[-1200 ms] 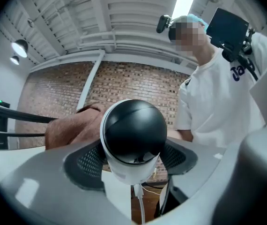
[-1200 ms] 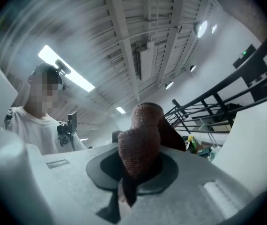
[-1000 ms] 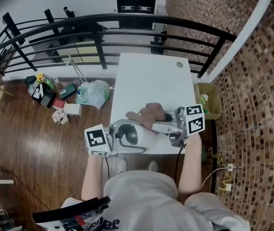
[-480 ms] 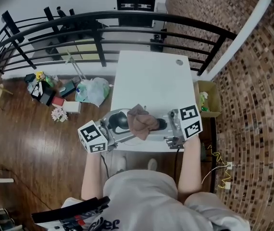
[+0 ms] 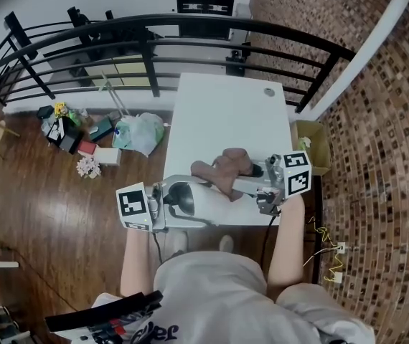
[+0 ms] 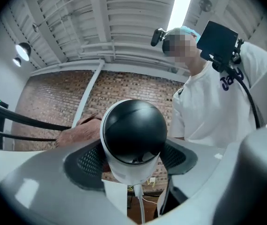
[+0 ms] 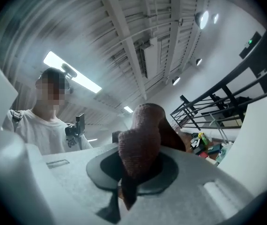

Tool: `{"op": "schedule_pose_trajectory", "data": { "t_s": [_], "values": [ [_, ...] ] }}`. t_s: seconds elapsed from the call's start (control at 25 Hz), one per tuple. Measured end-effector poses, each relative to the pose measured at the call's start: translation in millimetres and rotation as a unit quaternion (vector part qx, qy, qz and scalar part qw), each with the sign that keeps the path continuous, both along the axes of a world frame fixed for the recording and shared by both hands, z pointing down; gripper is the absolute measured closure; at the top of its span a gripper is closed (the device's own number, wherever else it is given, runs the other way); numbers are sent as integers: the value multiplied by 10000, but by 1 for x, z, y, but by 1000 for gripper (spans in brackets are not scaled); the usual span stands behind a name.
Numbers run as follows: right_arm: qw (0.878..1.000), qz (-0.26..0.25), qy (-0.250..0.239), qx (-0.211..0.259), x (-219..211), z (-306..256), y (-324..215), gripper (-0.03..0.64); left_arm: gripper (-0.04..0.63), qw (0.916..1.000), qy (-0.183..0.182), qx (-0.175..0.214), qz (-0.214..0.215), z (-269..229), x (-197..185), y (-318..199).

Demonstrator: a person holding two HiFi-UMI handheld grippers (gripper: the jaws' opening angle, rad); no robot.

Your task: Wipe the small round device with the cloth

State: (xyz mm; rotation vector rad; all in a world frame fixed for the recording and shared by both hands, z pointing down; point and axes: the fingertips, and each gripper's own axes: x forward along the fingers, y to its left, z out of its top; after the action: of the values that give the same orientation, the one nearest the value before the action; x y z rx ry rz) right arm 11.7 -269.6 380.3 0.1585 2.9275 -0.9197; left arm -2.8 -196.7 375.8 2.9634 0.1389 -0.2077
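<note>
The small round device [image 5: 181, 196], a black dome on a white body, is gripped by my left gripper [image 5: 190, 205] above the near edge of the white table [image 5: 226, 113]. In the left gripper view the device [image 6: 133, 130] fills the gap, with both pads pressed on its white base. My right gripper [image 5: 244, 185] is shut on the brown cloth [image 5: 224, 168], which bunches up just right of and beyond the device. In the right gripper view the cloth [image 7: 140, 139] stands up out of the clamped pads. Whether cloth and device touch I cannot tell.
A black railing [image 5: 190, 31] runs behind the table. A bin [image 5: 308, 149] stands at the table's right side. Bags and clutter [image 5: 136, 135] lie on the wooden floor to the left. A round grommet [image 5: 268, 92] sits at the table's far right corner.
Half a second ago the cloth lay draped over the device, farther from me. Both grippers have since drawn apart: the cloth went right, and the device came back toward me.
</note>
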Motion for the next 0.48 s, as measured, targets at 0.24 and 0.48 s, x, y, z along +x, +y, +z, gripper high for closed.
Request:
{"op": "schedule_pose_trajectory", "data": {
  "t_s": [0.24,0.48],
  "values": [
    [9998,-165,88,-82,-8,2,5,591,215,9993,-62,-74,-353,2,4,-14],
    [9982,-455,101,380,-15,-22,20,591,215,9921,-280,-349,-1170,13,-7,-49]
  ]
}}
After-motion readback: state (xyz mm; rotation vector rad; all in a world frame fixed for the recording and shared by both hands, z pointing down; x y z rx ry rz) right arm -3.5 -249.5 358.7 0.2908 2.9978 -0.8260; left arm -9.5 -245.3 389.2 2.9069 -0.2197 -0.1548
